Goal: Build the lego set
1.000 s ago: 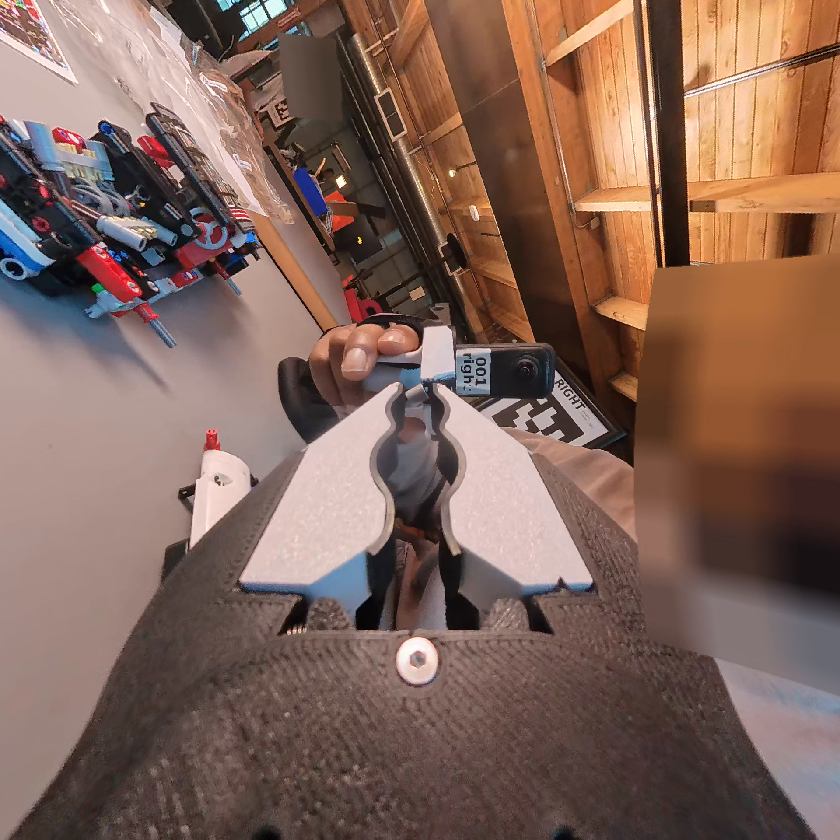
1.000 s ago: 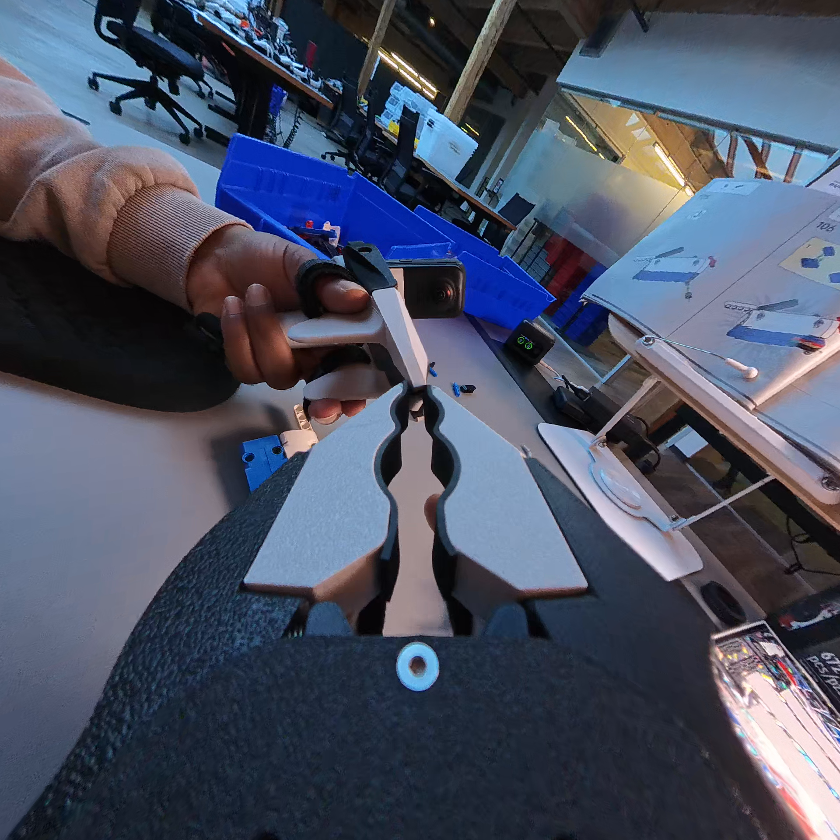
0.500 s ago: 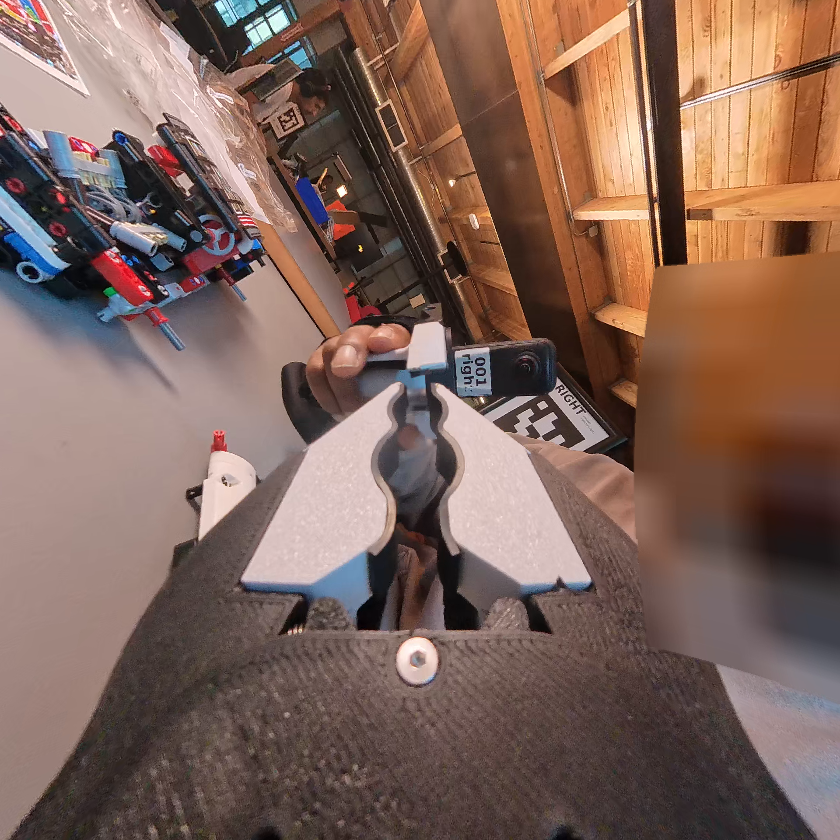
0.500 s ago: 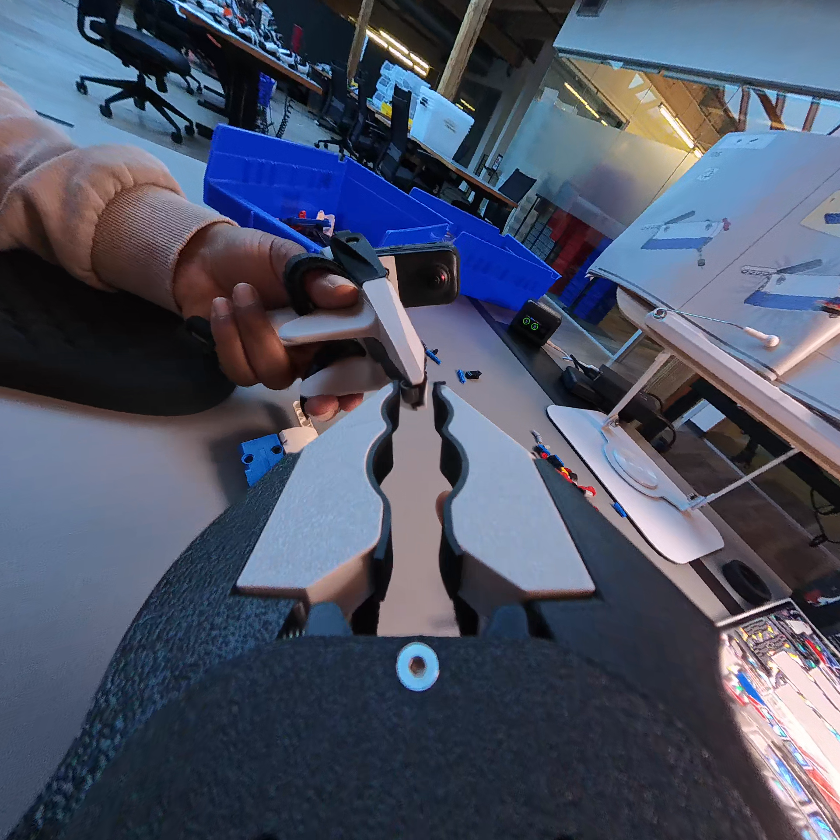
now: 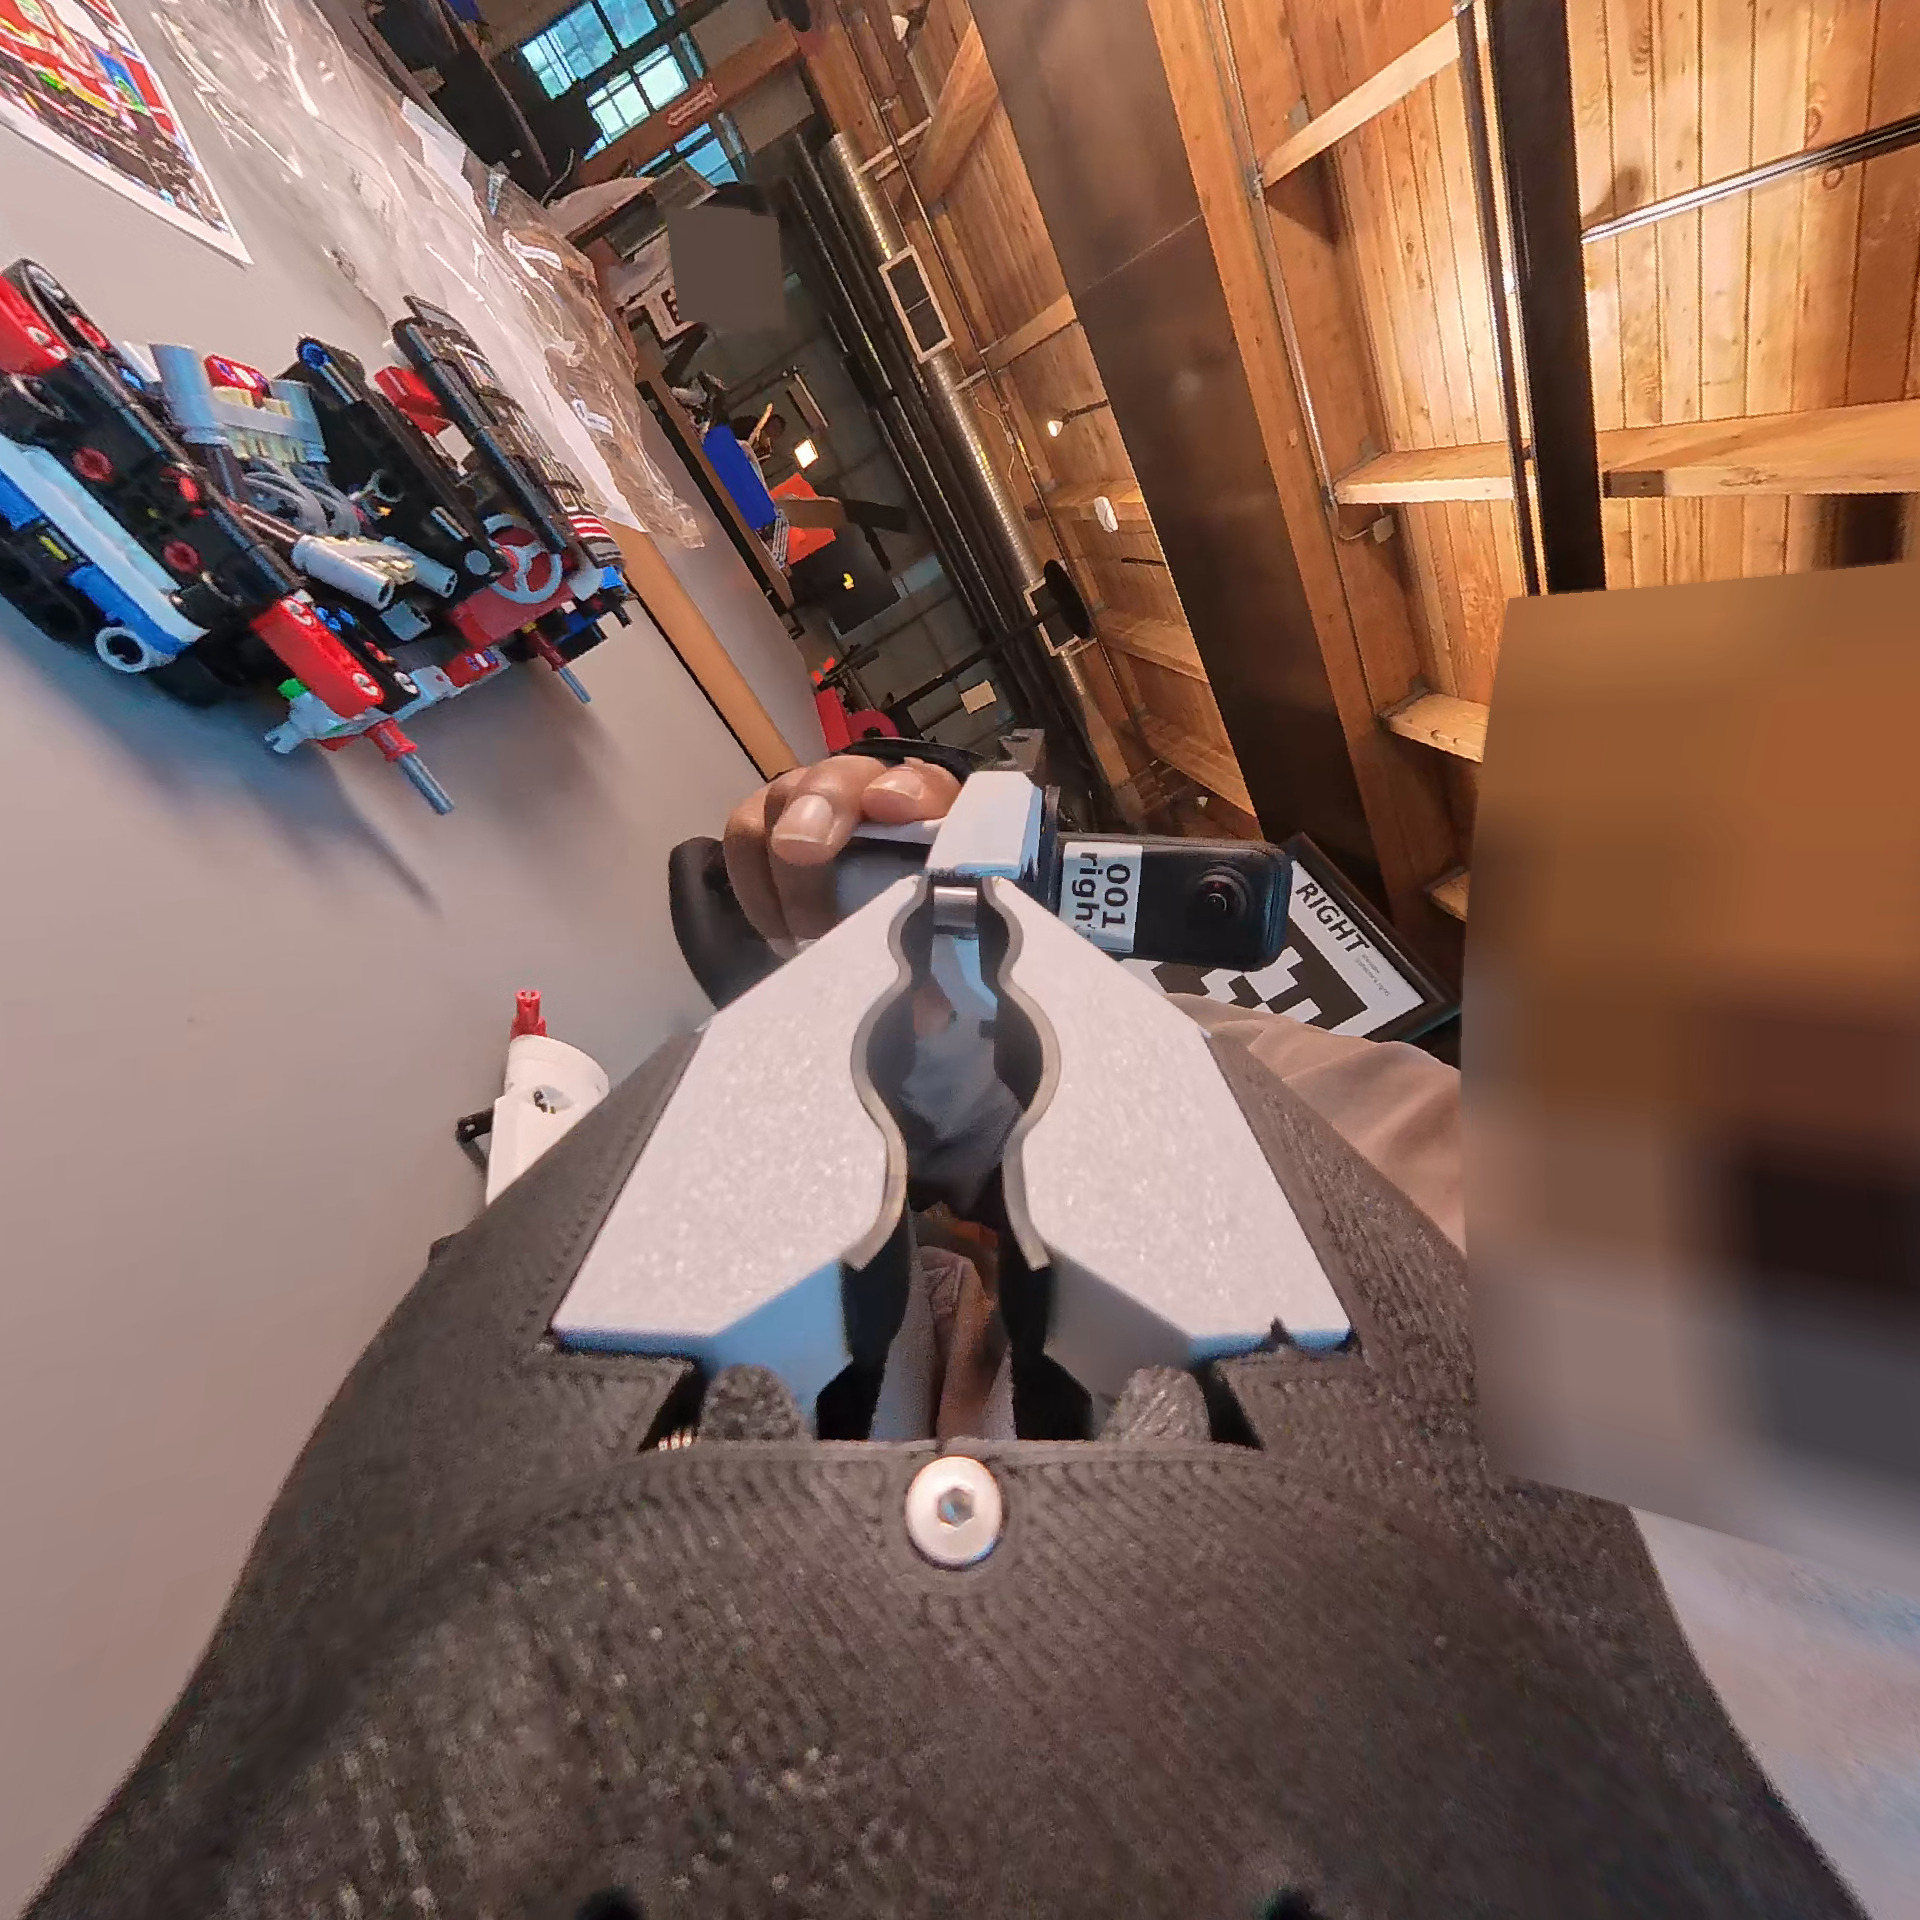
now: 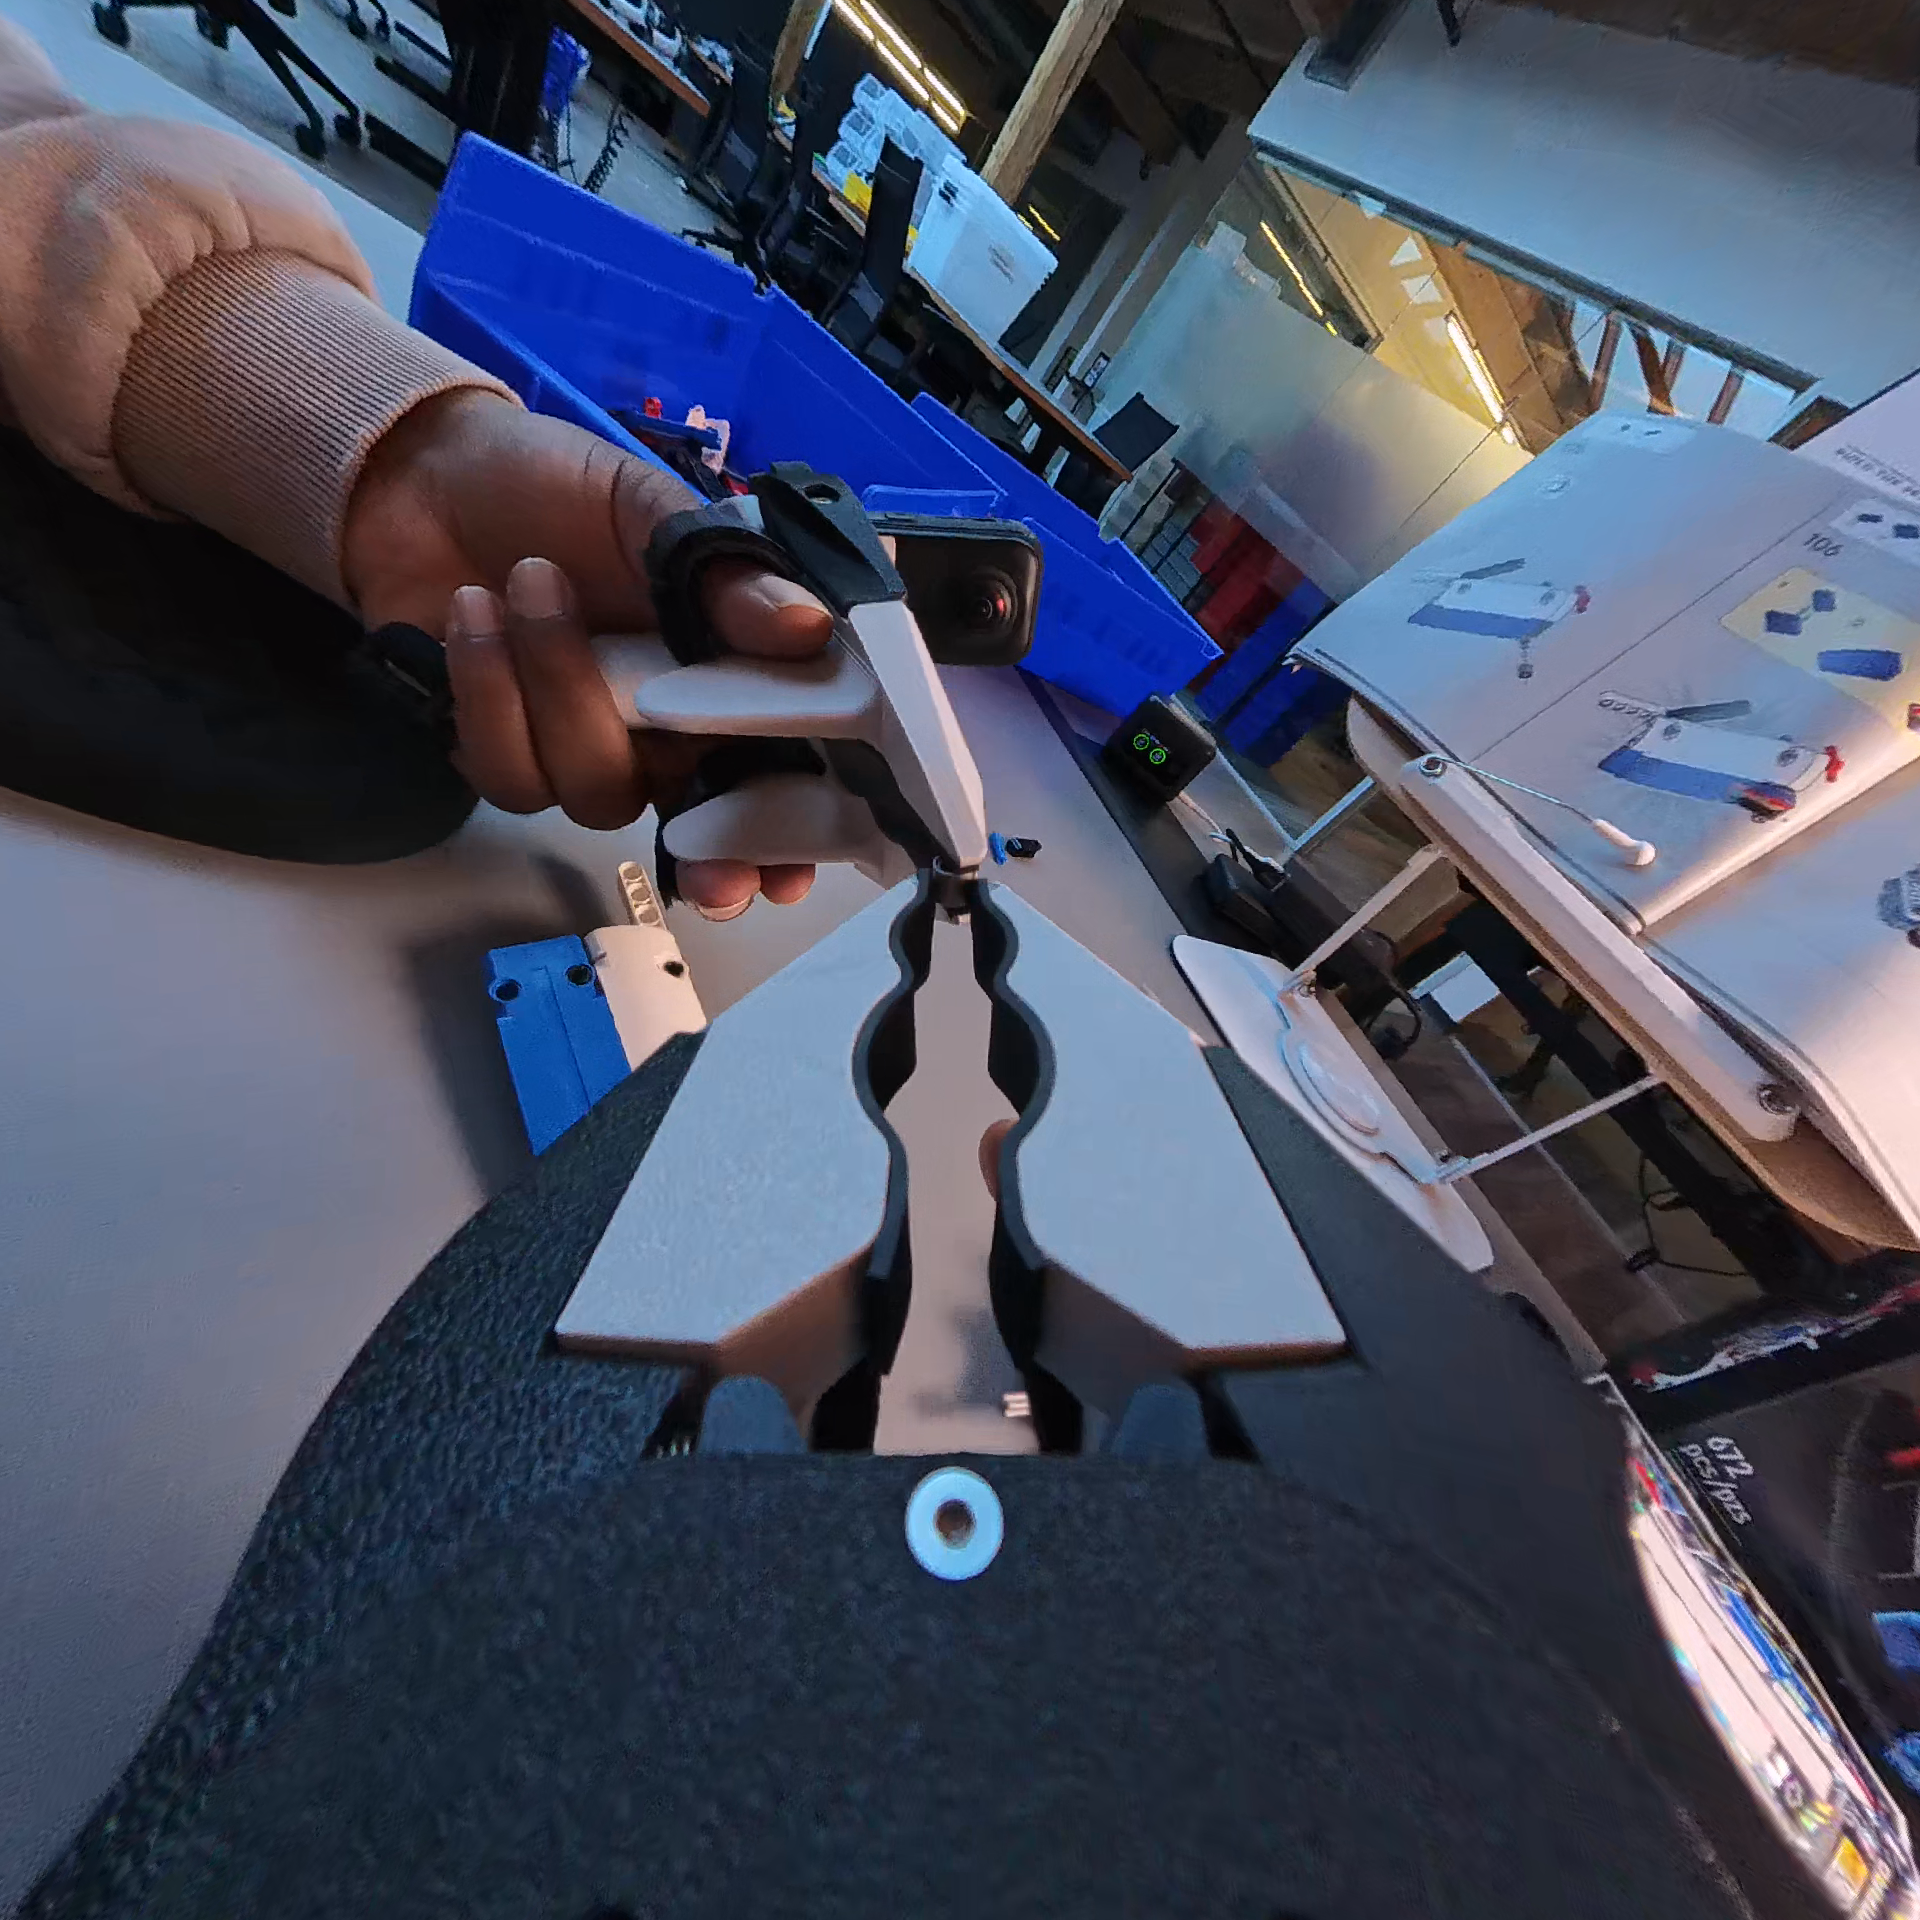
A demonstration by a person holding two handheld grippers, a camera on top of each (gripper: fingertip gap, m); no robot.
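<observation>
In the left wrist view, a half-built model (image 5: 260, 520) is seen far left of the left claw (image 5: 954, 896), well apart from it on the table (image 5: 208, 1039). A white panel (image 5: 540, 1091) lies just left of the fingers. A small grey pin (image 5: 954, 902) is pinched between the nearly closed tips, and the right claw (image 5: 982, 836) is met tip to tip.

In the right wrist view, the blue-and-white panel (image 6: 582, 1008) lies left of the right claw (image 6: 951, 896). The pin (image 6: 951, 881) is clamped between its tips too, against the left claw (image 6: 951, 857). Blue bins (image 6: 727, 343) are seen beyond, and a booklet (image 6: 1662, 644) is propped to the right.
</observation>
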